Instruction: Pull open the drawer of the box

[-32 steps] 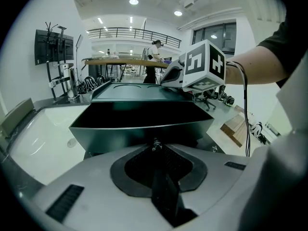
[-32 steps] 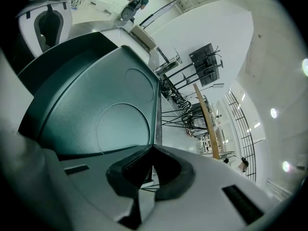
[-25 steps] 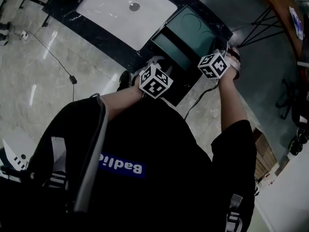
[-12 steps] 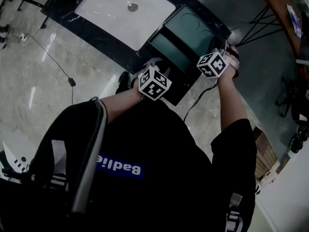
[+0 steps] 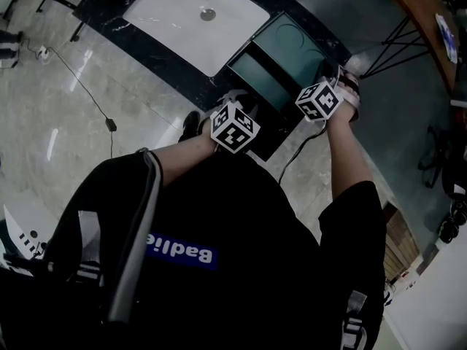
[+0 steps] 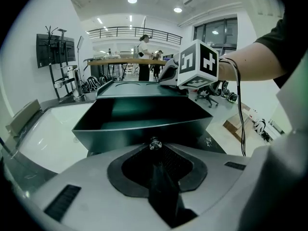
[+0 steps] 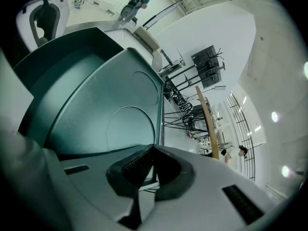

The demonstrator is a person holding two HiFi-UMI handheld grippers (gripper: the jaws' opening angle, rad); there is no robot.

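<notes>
2 grippers: left gripper [image 6: 154,149] clenched on small clear knob [image 6: 154,143] of dark green drawer [image 6: 120,129], right gripper [image 7: 152,148] pinched shut; knob could be lost if tugged askew.

counter [image 5: 146,49]: ahead of the person, bears sink and box
sink [image 5: 191,17]: set in the counter, left of the box
box [image 5: 303,42]: on the counter, just beside the sink
drawer [image 5: 259,75]: stands out of the box's near side, toward the person
knob [image 6: 154,143]: mid drawer front, at the left gripper's [image 6: 154,149] tips
right gripper [image 7: 150,150]: at the box top's near edge, right of the drawer
cable [image 5: 80,79]: on the floor, left of the counter
</notes>
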